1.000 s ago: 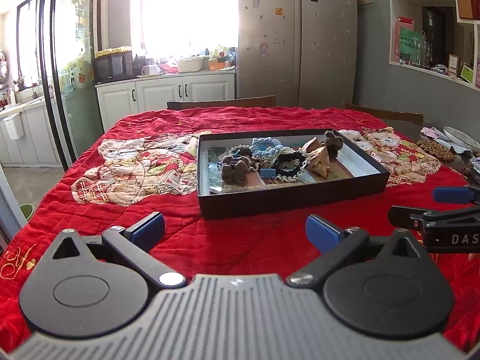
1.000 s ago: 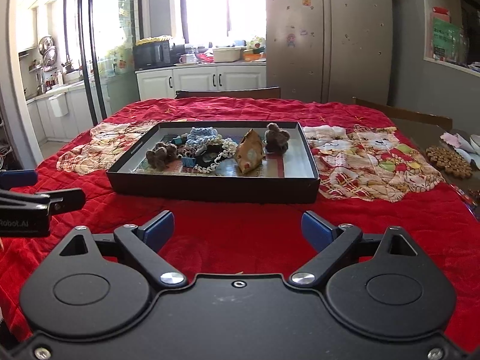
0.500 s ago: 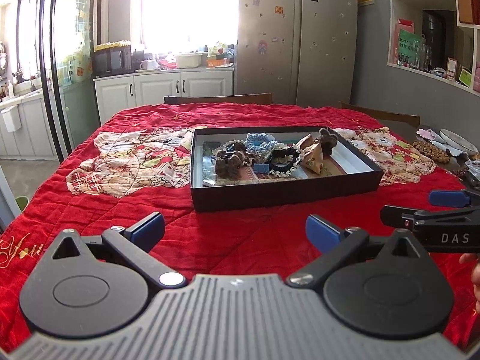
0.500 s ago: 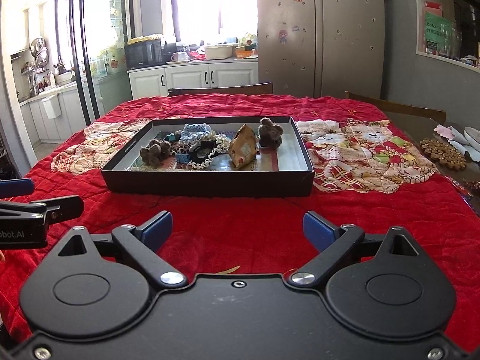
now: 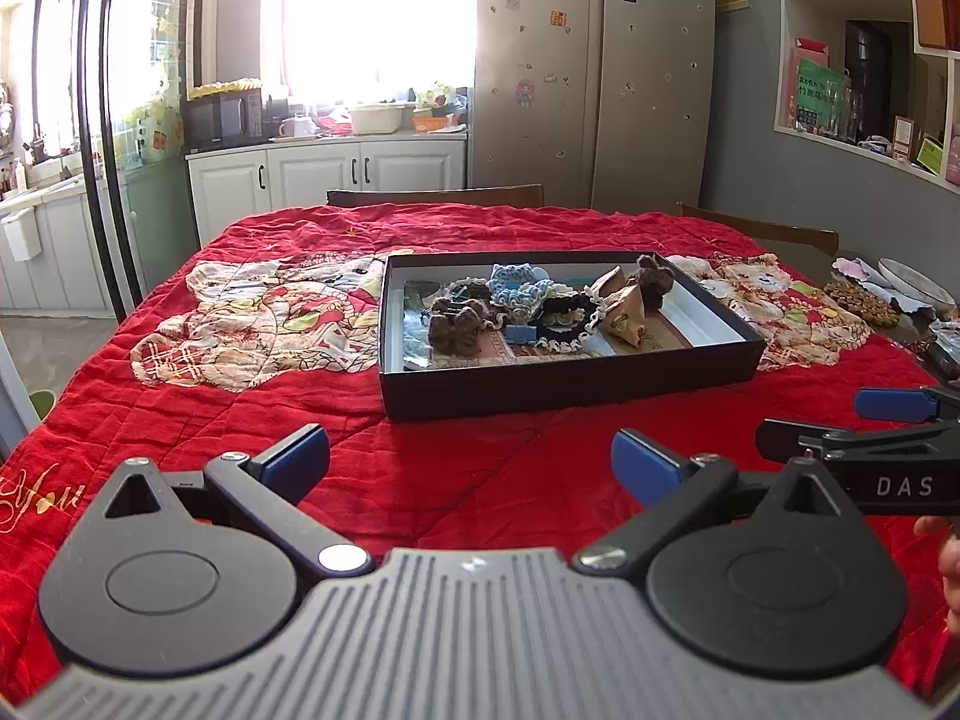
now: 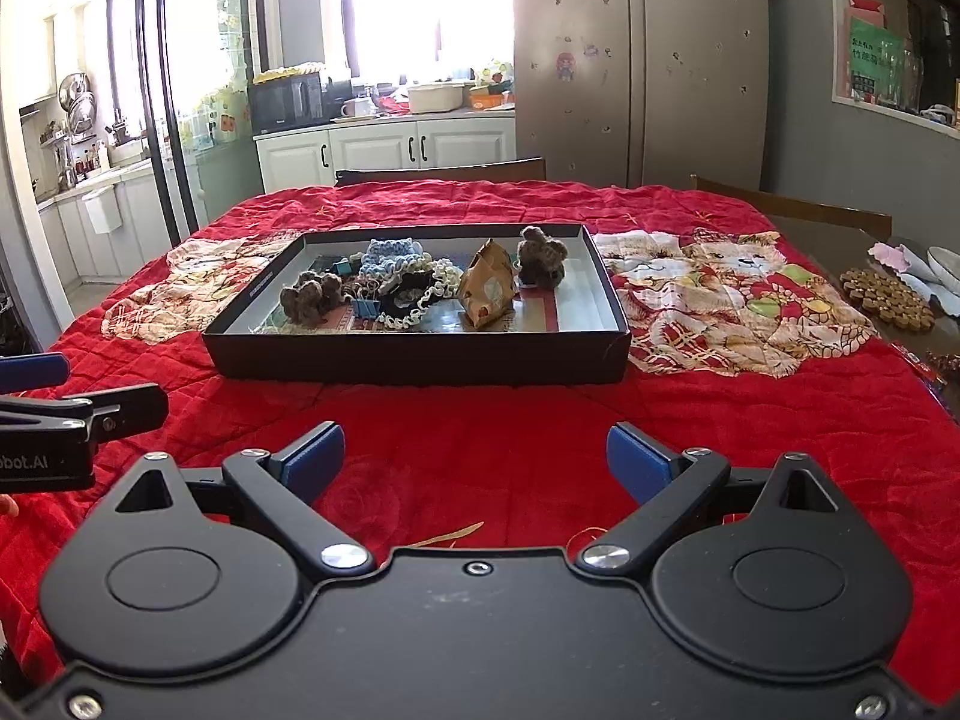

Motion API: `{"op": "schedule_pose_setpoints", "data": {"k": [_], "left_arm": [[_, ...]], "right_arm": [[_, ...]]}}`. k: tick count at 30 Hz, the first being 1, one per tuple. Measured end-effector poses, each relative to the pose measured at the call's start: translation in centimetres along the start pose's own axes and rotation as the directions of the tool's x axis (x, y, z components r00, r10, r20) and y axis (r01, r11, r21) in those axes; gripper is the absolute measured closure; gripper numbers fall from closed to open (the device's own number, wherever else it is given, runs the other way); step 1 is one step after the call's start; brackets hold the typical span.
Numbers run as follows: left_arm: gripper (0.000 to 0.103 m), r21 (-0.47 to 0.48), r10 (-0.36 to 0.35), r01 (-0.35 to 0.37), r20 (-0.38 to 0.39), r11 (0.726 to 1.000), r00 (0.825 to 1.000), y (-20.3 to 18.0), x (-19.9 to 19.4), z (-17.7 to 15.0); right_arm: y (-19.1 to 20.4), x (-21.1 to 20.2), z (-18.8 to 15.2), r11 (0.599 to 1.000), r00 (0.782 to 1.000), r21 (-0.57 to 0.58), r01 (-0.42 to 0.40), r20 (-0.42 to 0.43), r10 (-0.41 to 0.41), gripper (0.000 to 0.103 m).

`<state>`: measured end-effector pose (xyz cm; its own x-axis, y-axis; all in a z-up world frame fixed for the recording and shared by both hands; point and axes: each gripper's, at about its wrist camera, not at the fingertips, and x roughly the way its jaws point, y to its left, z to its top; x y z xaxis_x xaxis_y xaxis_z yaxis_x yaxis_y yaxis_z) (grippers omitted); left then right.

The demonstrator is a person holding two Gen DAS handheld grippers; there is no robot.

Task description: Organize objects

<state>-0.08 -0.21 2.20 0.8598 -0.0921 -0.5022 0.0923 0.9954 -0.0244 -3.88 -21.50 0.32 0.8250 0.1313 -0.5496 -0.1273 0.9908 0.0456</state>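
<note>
A shallow black box [image 5: 564,384] [image 6: 420,363] sits on the red quilt in the middle of the table. In it lie brown knitted pieces [image 5: 459,327] [image 6: 312,297], a blue knitted piece [image 5: 519,282] [image 6: 390,255], a black and cream scrunchie [image 5: 567,318] [image 6: 414,294], a blue binder clip [image 6: 363,307] and a tan paper packet [image 5: 624,312] [image 6: 489,288]. My left gripper [image 5: 468,459] is open and empty, in front of the box. My right gripper [image 6: 474,459] is open and empty, also short of the box.
The red quilt [image 5: 240,420] covers the table. A round beaded mat [image 6: 888,297] and a plate [image 5: 915,282] lie at the right edge. Chair backs [image 5: 435,197] stand at the far side. Each gripper shows at the edge of the other's view.
Both grippers have risen and pulled back slightly, so the box sits a little lower and farther in view. Both stay open and empty.
</note>
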Motion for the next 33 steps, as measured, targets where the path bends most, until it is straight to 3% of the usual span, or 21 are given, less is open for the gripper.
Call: {"op": "schedule_pose_setpoints", "data": {"k": [25, 33], "left_arm": [[0.000, -0.001, -0.026, 0.026, -0.005, 1.000, 1.000, -0.23, -0.02, -0.04], [0.000, 0.005, -0.067, 0.067, -0.017, 0.998, 0.998, -0.29, 0.16, -0.18]], "right_arm": [[0.20, 0.06, -0.24, 1.000, 1.000, -0.002, -0.004, -0.005, 0.004, 0.008], [0.15, 0.26, -0.37, 1.000, 1.000, -0.003, -0.007, -0.013, 0.007, 0.008]]}}
